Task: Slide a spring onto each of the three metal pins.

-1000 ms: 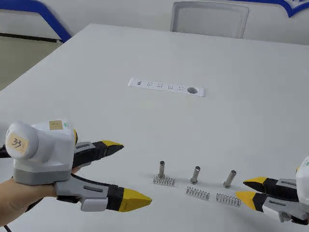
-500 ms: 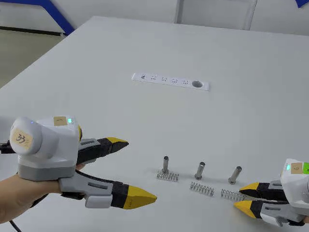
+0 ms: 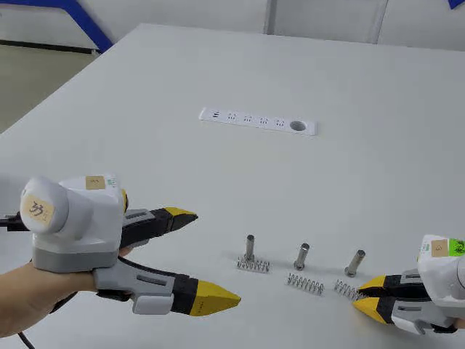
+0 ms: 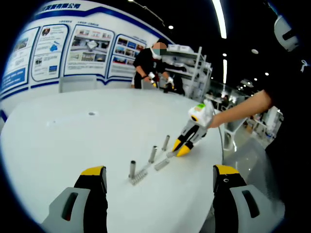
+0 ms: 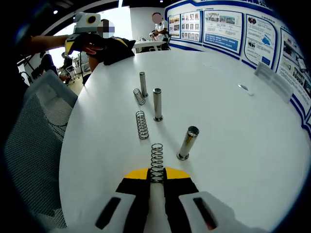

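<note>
While holding left gripper (image 3: 216,256) wide open and empty, pinches spring (image 5: 156,158) end-on with right gripper (image 5: 156,174), for threading onto pin (image 5: 187,142).

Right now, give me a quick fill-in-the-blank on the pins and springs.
____ pins stand upright on the table. The springs lie flat; ____ is on a pin. The left gripper has its jaws ____. The right gripper has its tips at the end of a ____.
Missing: three; none; open; spring.
</note>
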Tool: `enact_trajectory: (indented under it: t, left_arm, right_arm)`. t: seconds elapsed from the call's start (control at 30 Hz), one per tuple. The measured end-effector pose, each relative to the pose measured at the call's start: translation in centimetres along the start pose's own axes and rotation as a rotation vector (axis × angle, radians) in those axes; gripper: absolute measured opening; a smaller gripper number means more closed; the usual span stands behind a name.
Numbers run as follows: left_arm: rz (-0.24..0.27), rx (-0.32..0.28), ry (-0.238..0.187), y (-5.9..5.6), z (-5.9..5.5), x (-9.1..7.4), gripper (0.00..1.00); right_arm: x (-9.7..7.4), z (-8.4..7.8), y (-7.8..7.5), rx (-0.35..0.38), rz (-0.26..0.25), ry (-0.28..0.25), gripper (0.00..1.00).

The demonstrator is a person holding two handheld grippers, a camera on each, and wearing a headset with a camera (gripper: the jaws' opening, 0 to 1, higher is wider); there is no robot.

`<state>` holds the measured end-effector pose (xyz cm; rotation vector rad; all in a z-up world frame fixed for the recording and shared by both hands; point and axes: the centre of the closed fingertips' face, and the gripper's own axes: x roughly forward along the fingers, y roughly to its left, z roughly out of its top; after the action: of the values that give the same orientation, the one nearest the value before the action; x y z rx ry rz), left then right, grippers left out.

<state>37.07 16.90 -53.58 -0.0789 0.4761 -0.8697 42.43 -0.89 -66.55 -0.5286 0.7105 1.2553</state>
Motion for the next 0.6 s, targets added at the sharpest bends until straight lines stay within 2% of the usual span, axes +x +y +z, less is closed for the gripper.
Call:
enact_trajectory:
  t: [0.3, 0.47, 0.6]
  left_arm:
    - [-0.004, 0.01, 0.004, -0.4, 0.0, -0.2, 0.92]
    - [-0.006, 0.014, 0.011, -0.5, -0.1, -0.2, 0.92]
    - [-0.015, 0.02, 0.01, -0.8, 0.0, 0.0, 0.92]
  right_arm:
    - [-0.4, -0.2, -0.3, -0.038, -0.035, 0.036, 0.11]
    - [-1.4, 0.0, -0.5, -0.041, -0.044, 0.033, 0.11]
    - [-2.5, 0.7, -0.3, -0.077, -0.045, 0.033, 0.11]
